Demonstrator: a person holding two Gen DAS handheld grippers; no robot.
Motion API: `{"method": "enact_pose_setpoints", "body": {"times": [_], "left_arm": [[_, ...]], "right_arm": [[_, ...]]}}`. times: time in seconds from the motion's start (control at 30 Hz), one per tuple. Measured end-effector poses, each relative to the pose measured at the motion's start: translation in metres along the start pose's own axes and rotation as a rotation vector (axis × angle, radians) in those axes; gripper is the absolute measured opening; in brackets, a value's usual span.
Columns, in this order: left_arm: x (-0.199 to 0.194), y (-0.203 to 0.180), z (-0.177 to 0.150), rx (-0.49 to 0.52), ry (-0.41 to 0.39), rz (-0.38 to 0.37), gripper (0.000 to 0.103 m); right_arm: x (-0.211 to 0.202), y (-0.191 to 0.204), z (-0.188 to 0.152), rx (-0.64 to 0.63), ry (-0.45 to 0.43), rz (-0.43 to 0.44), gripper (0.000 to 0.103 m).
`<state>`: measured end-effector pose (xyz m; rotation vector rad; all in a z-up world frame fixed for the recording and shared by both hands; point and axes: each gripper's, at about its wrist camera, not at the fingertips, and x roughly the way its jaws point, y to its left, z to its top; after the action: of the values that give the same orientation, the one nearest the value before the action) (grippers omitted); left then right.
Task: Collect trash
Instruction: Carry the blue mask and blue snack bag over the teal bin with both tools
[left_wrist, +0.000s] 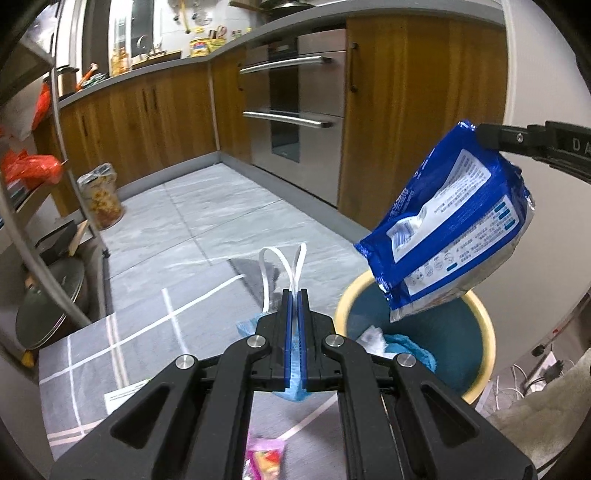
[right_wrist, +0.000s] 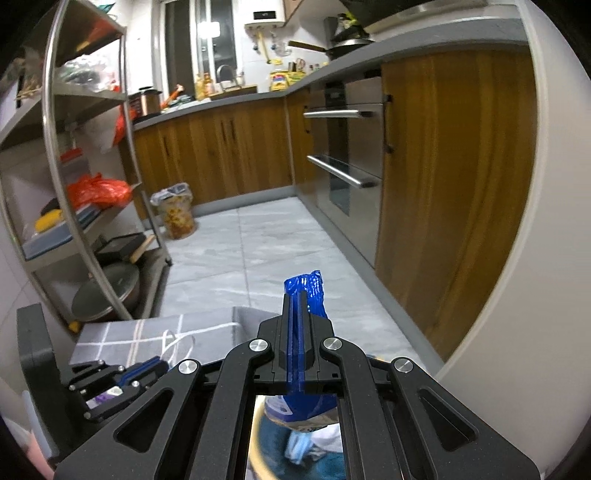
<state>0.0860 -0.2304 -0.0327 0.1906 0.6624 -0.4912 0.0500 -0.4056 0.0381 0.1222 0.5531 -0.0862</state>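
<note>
Left gripper (left_wrist: 294, 291) and right gripper (right_wrist: 298, 293): matte black linkage arms joined by round silver pivot screws; narrow parallel fingers (left_wrist: 286, 332) lined with blue pads.

Glossy crinkly plastic on the blue packet (left_wrist: 448, 221), brushed steel oven front (left_wrist: 299, 122), warm wood-grain cabinets (left_wrist: 417, 110), matt stone-look floor tiles (left_wrist: 207, 218).

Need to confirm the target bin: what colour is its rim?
Pale yellow rim, teal inside; the left wrist view shows it best.
</note>
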Motion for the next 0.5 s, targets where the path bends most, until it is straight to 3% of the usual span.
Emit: {"method": "enact_pose_setpoints", "body": {"times": [0.5], "left_arm": [[0.015,-0.061,0.012,0.065,-0.036,-0.172,0.003]], "right_arm": [[0.013,-0.055,-0.029,0.054,0.089,-0.116,0.003]]}}
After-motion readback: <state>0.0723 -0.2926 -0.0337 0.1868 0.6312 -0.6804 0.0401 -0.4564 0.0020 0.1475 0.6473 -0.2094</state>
